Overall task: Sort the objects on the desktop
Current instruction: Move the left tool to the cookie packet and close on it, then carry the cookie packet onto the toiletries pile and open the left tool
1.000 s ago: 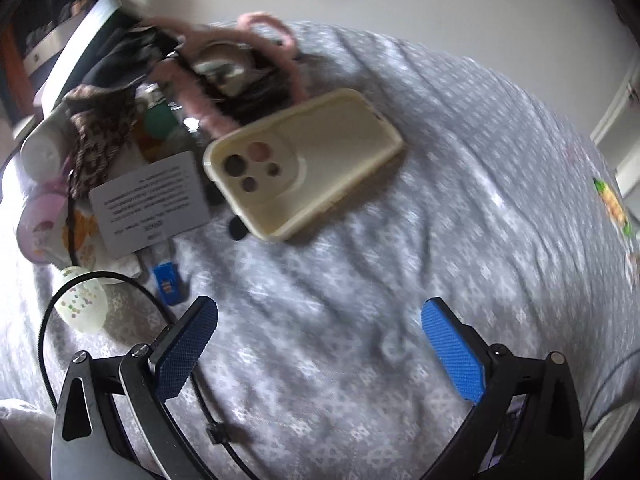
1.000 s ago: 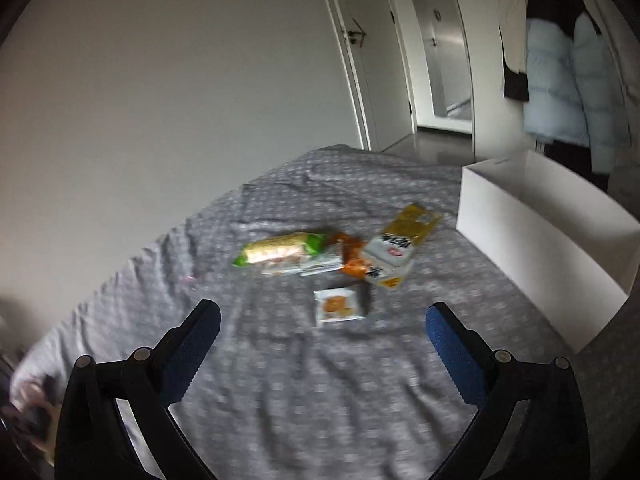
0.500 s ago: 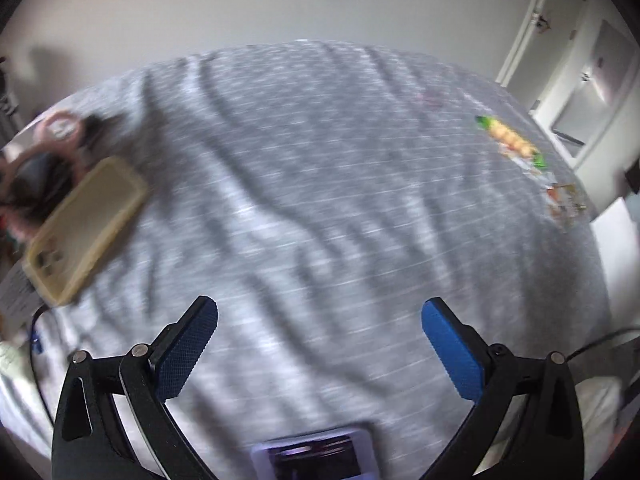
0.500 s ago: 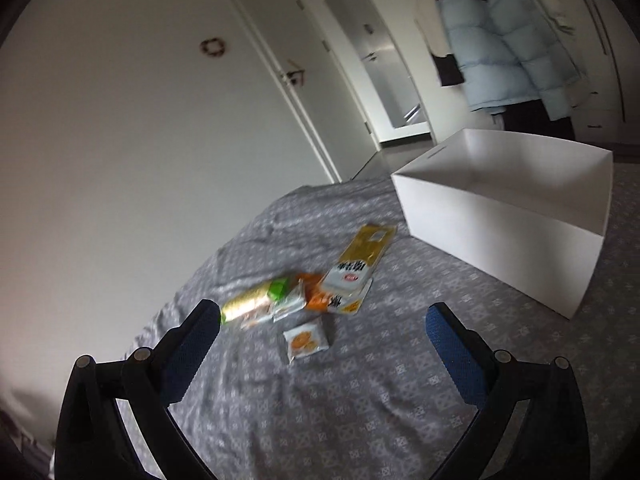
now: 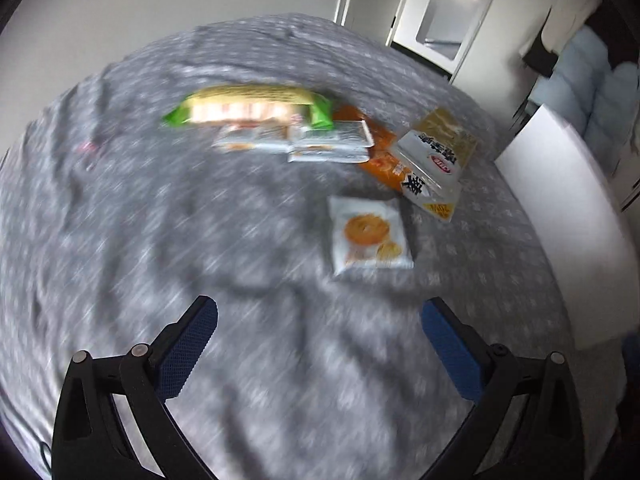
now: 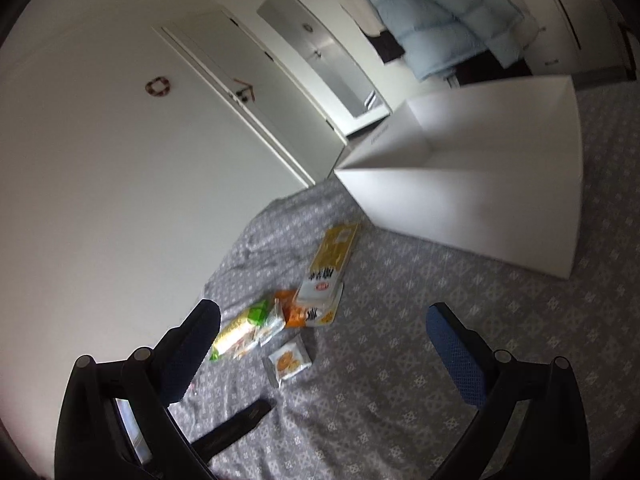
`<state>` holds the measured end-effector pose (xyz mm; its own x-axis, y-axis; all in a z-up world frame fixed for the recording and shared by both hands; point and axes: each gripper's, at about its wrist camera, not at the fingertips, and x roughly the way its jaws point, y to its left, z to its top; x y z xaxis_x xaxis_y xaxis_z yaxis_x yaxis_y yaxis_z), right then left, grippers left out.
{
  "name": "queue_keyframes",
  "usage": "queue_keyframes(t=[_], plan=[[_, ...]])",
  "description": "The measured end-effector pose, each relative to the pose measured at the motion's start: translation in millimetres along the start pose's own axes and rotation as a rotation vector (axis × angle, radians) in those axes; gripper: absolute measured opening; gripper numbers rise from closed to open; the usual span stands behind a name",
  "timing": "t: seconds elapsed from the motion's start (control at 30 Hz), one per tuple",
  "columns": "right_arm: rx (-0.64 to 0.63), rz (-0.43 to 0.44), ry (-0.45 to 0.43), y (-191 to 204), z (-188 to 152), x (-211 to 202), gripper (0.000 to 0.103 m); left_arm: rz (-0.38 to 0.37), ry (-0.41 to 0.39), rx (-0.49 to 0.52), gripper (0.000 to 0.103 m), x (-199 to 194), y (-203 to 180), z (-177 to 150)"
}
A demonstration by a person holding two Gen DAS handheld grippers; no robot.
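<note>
Hovering above the grey patterned bedspread [image 5: 120, 240], the left gripper [image 5: 318, 338] has its blue-padded jaws spread wide with nothing between them. Just ahead of it lies a small white biscuit packet [image 5: 370, 234] printed with round orange biscuits, flat on the cloth and apart from the rest. Beyond that sits a loose cluster of snacks: a long green and yellow wrapped pack [image 5: 252, 110] at the far left, two silvery flat packets [image 5: 320, 142] just in front of it, an orange bag [image 5: 380, 160] partly covered by them, and a yellow and white pouch [image 5: 438, 160] lying across the orange bag's right side. Much of this view is smeared by motion blur, so the print on the wrappers cannot be read. A white open-topped box [image 5: 560, 220] stands on the bed to the right of the snacks, near but not touching them.

The right gripper [image 6: 322, 350] also has its jaws wide apart and empty, held higher over the bed. Through its camera the same biscuit packet [image 6: 289, 362] lies nearest, the cluster behind it, and the white box [image 6: 480, 200] is seen from its open top, with nothing visible inside. Behind the box are white doors [image 6: 248, 120] and a pale blue padded jacket [image 6: 440, 12] hanging up.
</note>
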<state>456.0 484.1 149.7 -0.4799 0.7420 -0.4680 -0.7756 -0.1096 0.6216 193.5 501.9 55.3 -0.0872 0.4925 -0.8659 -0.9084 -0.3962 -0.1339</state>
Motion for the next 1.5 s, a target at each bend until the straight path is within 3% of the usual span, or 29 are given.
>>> queue_keyframes(t=[0.17, 0.27, 0.33, 0.37, 0.43, 0.5, 0.6, 0.77, 1.1, 1.37, 1.5], plan=[[0.018, 0.014, 0.037, -6.5, -2.4, 10.1, 0.103, 0.012, 0.034, -0.026, 0.102, 42.4, -21.3, 23.2], [0.043, 0.008, 0.062, -12.7, -4.0, 18.7, 0.103, 0.070, 0.007, -0.007, 0.102, 51.2, -30.3, 29.7], [0.059, 0.003, 0.083, -15.6, -5.2, 24.1, 0.103, 0.071, -0.036, -0.018, 0.080, 45.5, -24.9, 26.5], [0.066, 0.001, 0.090, -16.5, -5.6, 25.8, 0.103, 0.076, -0.057, -0.026, 0.058, 42.2, -22.4, 25.5], [0.068, -0.006, 0.092, -16.3, -6.6, 27.1, 0.103, 0.033, -0.069, -0.080, 0.047, 30.4, -7.1, 21.5], [0.052, -0.011, 0.091, -12.9, -7.1, 26.8, 0.103, 0.038, -0.095, -0.137, 0.046, 11.3, 12.9, 13.7], [0.010, -0.021, 0.092, -5.5, -8.2, 26.9, 0.103, 0.108, -0.184, -0.171, 0.046, -32.6, 44.9, -2.0], [-0.046, -0.034, 0.096, 6.3, -10.7, 23.9, 0.103, 0.245, -0.286, -0.281, 0.047, -129.6, 135.6, -49.4], [-0.182, -0.064, 0.108, 34.1, -20.3, 18.5, 0.103, 0.563, -0.467, -0.573, 0.047, -331.6, 311.1, -189.2], [-0.231, -0.122, 0.115, 40.0, -25.6, 16.8, 0.103, 0.826, -0.652, -0.708, 0.048, -470.7, 375.7, -270.5], [-0.275, -0.145, 0.124, 47.9, -30.4, 18.2, 0.103, 0.878, -0.634, -0.807, 0.049, -488.8, 408.5, -304.5]])
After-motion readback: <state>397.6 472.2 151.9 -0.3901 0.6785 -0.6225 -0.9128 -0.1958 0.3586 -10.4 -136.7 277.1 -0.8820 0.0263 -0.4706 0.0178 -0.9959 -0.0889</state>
